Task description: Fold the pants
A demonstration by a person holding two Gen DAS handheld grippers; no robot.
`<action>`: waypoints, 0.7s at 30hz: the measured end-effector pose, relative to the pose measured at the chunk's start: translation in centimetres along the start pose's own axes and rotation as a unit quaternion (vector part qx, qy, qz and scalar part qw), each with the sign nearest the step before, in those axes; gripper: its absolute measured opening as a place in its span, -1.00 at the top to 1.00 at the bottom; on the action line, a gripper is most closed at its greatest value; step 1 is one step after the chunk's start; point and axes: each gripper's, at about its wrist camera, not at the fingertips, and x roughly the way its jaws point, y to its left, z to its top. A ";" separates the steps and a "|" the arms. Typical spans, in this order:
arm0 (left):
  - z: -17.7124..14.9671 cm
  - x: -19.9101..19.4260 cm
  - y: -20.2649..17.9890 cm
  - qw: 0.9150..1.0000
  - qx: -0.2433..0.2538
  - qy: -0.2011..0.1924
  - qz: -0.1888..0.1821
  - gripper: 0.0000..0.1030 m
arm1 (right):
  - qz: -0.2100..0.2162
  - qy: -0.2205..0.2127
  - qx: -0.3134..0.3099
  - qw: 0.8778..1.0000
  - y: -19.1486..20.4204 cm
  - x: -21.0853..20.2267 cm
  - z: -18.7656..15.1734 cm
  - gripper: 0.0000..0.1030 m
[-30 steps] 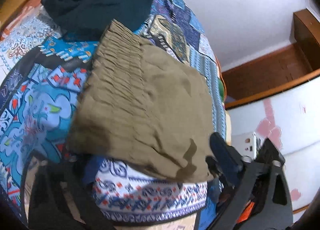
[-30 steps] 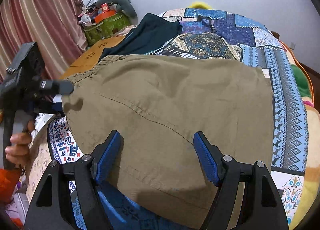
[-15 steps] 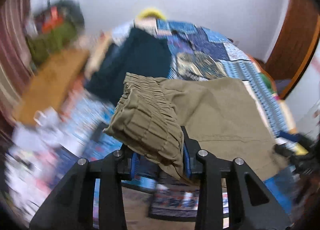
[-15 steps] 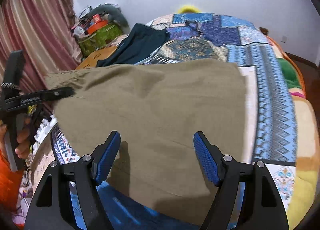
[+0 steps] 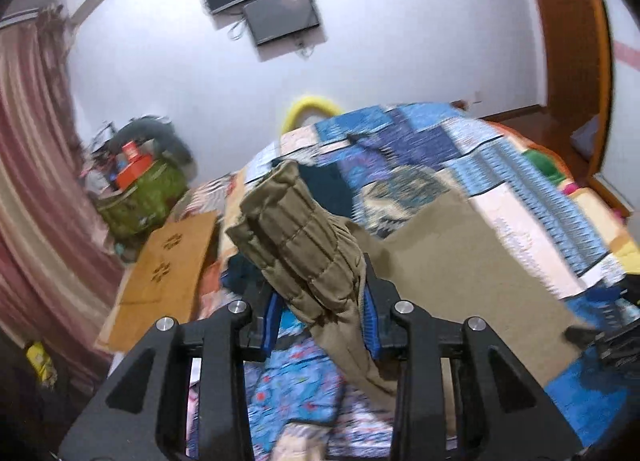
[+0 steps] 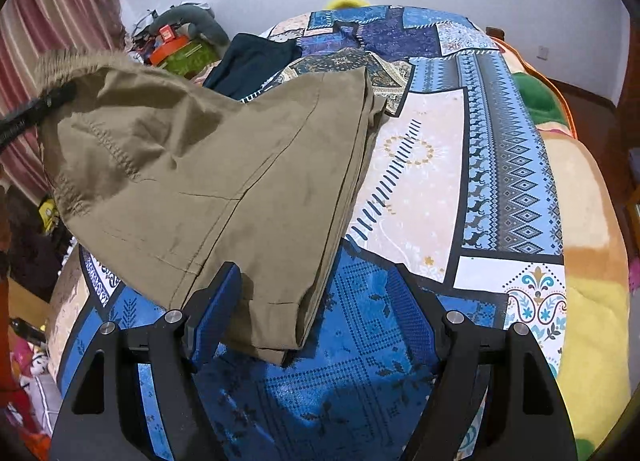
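The olive-brown pants (image 6: pixel 208 165) lie partly on the patchwork bed quilt (image 6: pixel 420 181), their left side lifted off it. My left gripper (image 5: pixel 322 313) is shut on the gathered elastic waistband (image 5: pixel 296 237), which stands bunched above the blue pads. In the right wrist view that gripper's black finger (image 6: pixel 36 109) holds the waistband up at the far left. My right gripper (image 6: pixel 316 313) hovers open low over the quilt. The cuffed hem end (image 6: pixel 280 325) reaches in between its fingers, close to the left pad, and nothing presses on it.
A dark navy garment (image 6: pixel 248 61) lies on the quilt behind the pants. Left of the bed are a green bag with an orange box (image 5: pixel 136 197), a brown board (image 5: pixel 168 261) and a striped curtain (image 5: pixel 36 181). A wooden door frame (image 5: pixel 592 61) stands at the right.
The left gripper closed on the waistband, rolled upright and lifted it, carrying that side toward the right. The pants now cover less of the quilt. The right gripper drifted sideways, still open.
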 end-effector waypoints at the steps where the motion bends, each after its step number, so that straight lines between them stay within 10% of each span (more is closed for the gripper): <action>1: 0.4 -0.2 -0.5 1.000 0.001 -0.002 -0.013 0.38 | 0.000 0.000 -0.003 1.000 0.1 0.0 0.0 -0.40; 12: 2.3 1.8 -4.7 0.978 -0.035 0.052 -0.197 0.45 | 0.008 -0.005 0.002 1.000 -0.3 0.0 -0.3 -0.40; 21: 0.9 2.9 -6.9 0.954 -0.039 0.112 -0.275 0.45 | 0.011 -0.007 0.004 1.000 -0.2 0.0 -0.4 -0.40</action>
